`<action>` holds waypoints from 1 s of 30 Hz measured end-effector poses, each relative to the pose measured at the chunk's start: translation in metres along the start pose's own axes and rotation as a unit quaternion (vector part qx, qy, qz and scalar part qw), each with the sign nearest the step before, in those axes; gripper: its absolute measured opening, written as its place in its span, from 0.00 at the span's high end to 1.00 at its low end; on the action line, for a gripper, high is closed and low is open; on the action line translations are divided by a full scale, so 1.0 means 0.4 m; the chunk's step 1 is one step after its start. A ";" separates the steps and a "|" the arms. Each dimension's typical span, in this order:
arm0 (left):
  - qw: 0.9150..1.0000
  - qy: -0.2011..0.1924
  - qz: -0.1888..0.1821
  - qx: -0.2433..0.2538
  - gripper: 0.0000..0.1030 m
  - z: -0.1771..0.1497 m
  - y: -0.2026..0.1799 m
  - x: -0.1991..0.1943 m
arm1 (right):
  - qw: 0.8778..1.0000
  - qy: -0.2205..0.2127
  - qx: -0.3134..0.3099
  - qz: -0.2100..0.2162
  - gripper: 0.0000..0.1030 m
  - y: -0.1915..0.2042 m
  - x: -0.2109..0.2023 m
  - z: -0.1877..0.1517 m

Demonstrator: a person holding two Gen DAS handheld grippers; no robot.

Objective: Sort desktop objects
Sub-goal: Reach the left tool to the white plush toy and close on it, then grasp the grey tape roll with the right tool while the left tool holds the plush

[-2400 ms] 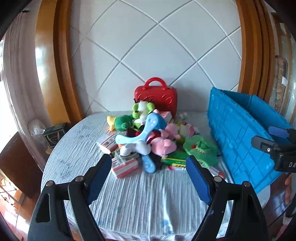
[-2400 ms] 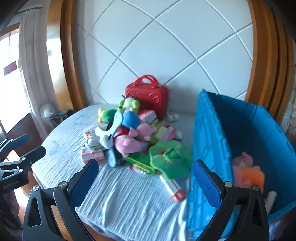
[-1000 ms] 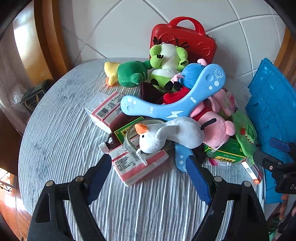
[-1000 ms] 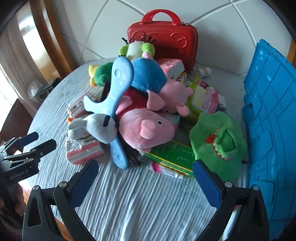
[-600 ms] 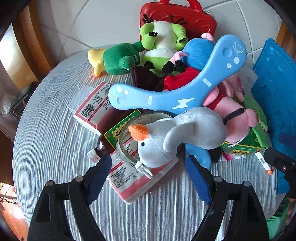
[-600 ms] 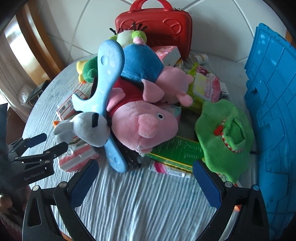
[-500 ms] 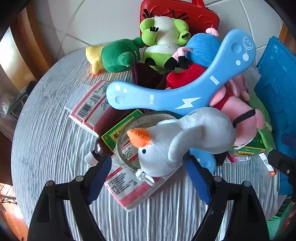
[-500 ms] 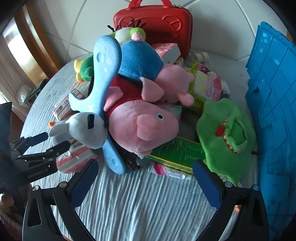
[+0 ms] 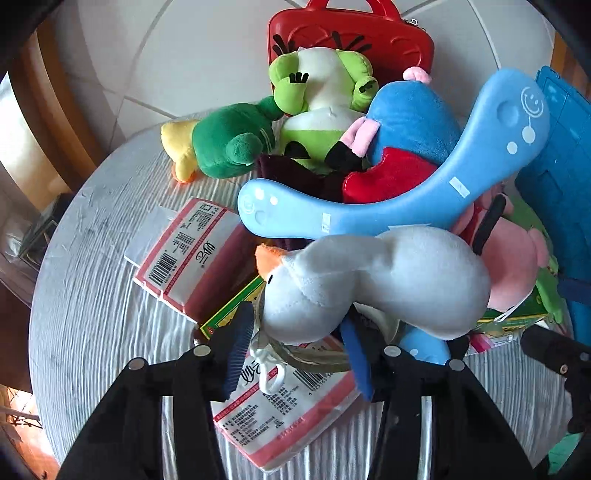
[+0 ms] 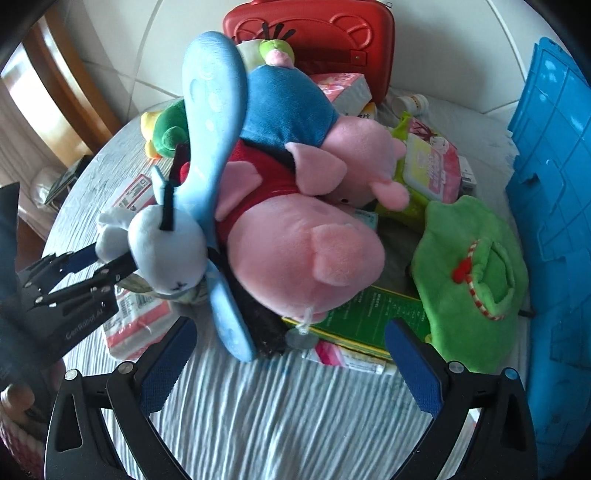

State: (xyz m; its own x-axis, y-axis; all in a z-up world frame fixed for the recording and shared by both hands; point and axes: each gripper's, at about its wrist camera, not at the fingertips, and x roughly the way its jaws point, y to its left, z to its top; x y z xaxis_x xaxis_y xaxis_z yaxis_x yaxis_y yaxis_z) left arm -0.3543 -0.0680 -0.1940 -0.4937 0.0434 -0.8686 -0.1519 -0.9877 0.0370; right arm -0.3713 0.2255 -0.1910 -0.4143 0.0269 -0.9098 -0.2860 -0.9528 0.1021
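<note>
A white goose plush (image 9: 369, 280) with an orange beak lies at the front of a toy pile. My left gripper (image 9: 297, 347) is closing around its head, and both blue pads touch the plush. In the right wrist view the same goose (image 10: 166, 243) sits at the left with the left gripper (image 10: 99, 266) clamped at its head end. My right gripper (image 10: 291, 365) stands wide open over bare tablecloth, just in front of a big pink pig plush (image 10: 303, 251). Nothing is between its fingers. A blue crate (image 10: 546, 184) stands at the right.
The pile also holds a blue curved plastic toy (image 9: 369, 210), a frog plush (image 9: 321, 92), a green duck plush (image 9: 225, 144), pink-and-white packs (image 9: 184, 254), a green box (image 10: 369, 317) and a green pouch (image 10: 469, 280). A red case (image 9: 351, 33) stands against the tiled wall. The round table (image 10: 277, 406) drops off at the left.
Both grippers came down and closer to the pile. The left gripper's fingers, wide apart half a second ago, have drawn in around the goose's head. The right gripper stays open.
</note>
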 end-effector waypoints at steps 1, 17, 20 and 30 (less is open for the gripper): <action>1.000 -0.002 -0.002 -0.005 0.57 -0.001 0.005 -0.004 | 1.000 0.000 -0.002 0.004 0.00 0.007 -0.001 -0.003; 0.994 -0.059 0.049 -0.074 0.65 -0.086 0.140 -0.193 | 0.997 -0.039 -0.042 0.044 0.00 0.139 -0.062 -0.035; 0.992 -0.058 0.063 -0.094 0.65 -0.102 0.170 -0.195 | 0.997 -0.044 -0.047 0.051 0.04 0.164 -0.060 -0.036; 0.987 -0.036 0.083 -0.131 0.65 -0.127 0.273 -0.117 | 0.995 -0.020 -0.076 0.068 0.05 0.251 0.047 -0.018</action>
State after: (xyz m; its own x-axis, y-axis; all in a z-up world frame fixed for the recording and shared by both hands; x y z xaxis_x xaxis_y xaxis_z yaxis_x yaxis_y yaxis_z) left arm -0.3042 -0.1856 -0.1743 -0.5533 -0.1215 -0.8241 0.1586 -0.9866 0.0390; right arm -0.4016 0.1281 -0.2006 -0.4757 -0.0967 -0.8743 -0.0921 -0.9830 0.1588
